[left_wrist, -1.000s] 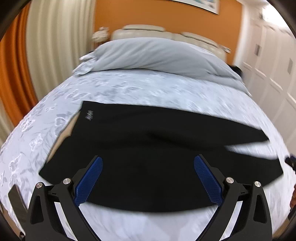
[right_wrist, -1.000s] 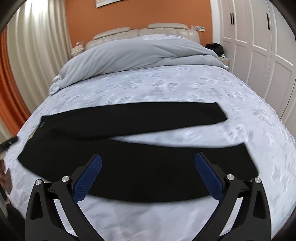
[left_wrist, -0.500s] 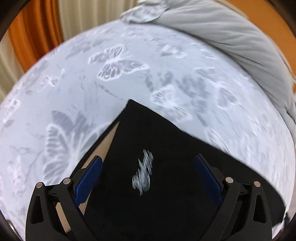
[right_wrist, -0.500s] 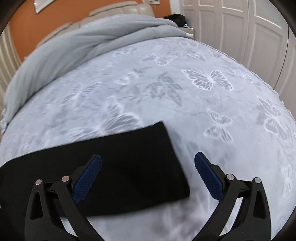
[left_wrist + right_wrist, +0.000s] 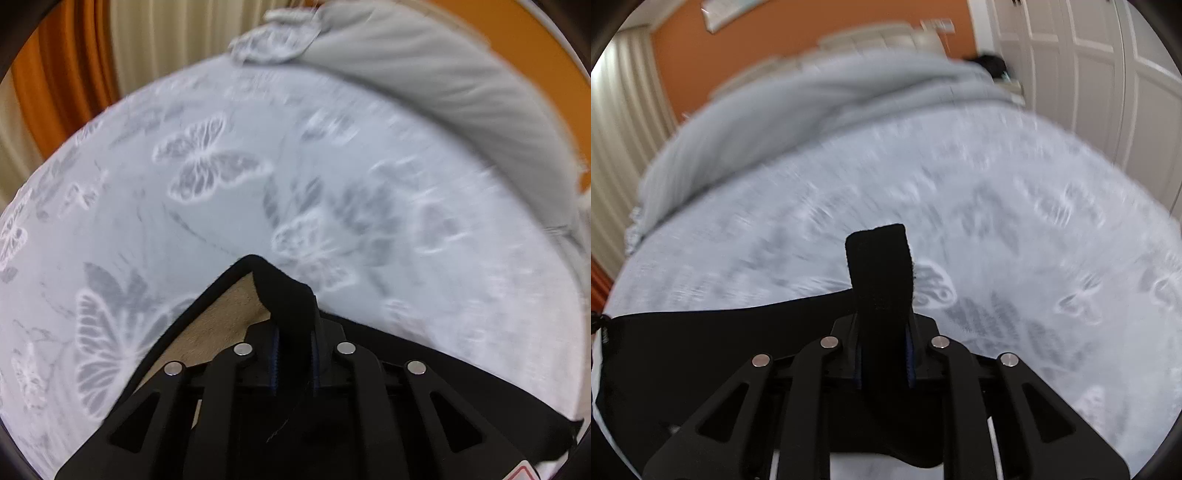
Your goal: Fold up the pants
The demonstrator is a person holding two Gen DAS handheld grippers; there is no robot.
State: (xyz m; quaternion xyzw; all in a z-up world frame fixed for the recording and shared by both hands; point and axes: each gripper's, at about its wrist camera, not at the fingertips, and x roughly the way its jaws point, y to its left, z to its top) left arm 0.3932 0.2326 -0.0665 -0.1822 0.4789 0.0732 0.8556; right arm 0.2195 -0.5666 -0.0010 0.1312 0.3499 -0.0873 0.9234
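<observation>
The black pants (image 5: 424,365) lie on a pale bedspread with butterfly print (image 5: 221,206). My left gripper (image 5: 293,350) is shut on the waistband corner, which bunches up between the blue pads and shows its tan inner lining (image 5: 218,321). My right gripper (image 5: 882,347) is shut on the hem end of a pant leg (image 5: 881,266), which sticks up between the pads. The rest of the leg (image 5: 720,343) stretches off to the left, raised off the bedspread (image 5: 1015,229).
A grey duvet (image 5: 798,110) is piled at the head of the bed, also in the left wrist view (image 5: 461,85). Curtains (image 5: 74,55) hang on the left. White wardrobe doors (image 5: 1108,74) stand on the right.
Both grippers were open above the flat pants. They moved down to the far waistband corner and leg hem, shut on them, and the cloth now lifts between the pads.
</observation>
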